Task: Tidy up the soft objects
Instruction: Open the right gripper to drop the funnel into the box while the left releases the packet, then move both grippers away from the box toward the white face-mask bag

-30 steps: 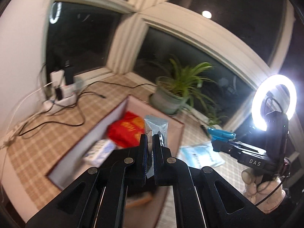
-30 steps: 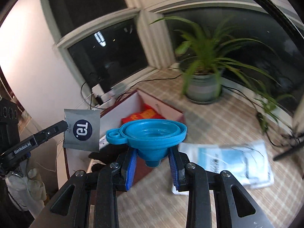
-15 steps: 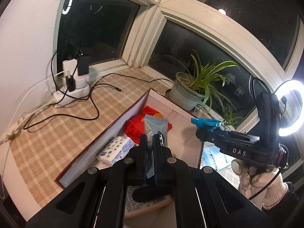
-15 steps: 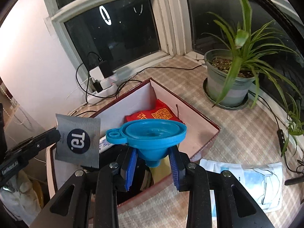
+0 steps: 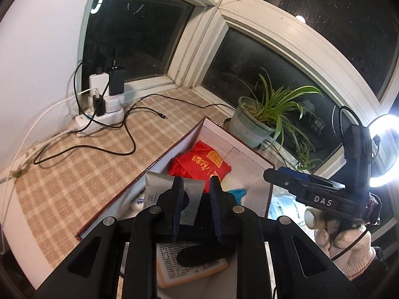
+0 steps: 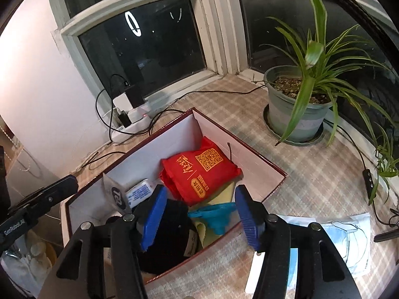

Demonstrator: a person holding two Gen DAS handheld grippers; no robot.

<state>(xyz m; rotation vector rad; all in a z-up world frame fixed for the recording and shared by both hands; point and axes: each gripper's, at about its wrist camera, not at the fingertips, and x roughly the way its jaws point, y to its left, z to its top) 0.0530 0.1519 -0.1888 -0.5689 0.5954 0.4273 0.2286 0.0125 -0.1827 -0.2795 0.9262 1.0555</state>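
Observation:
An open maroon box (image 6: 239, 139) with white walls holds a red bag (image 6: 199, 172), a black item (image 6: 172, 226), a white tissue packet (image 6: 138, 193) and a yellow cloth (image 6: 225, 194). My right gripper (image 6: 199, 211) hangs over the box, its jaws opening with nothing between them. The blue funnel (image 6: 217, 215) lies free in the box below it. My left gripper (image 5: 195, 191) is also opening. The grey sachet (image 5: 159, 186) is loose behind its left finger and leans on the box wall (image 6: 114, 194). The left gripper (image 6: 73, 182) shows at the box's left edge.
A potted plant (image 6: 296, 114) stands at the back right. A power strip (image 6: 129, 122) with chargers and trailing cables lies by the window. A packet of face masks (image 6: 344, 239) lies on the checked cloth right of the box. A ring light (image 5: 384, 149) shines at the right.
Both grippers came in over the box and opened. The blue funnel dropped from the right gripper into the box. The grey sachet slipped out of the left gripper against the box wall.

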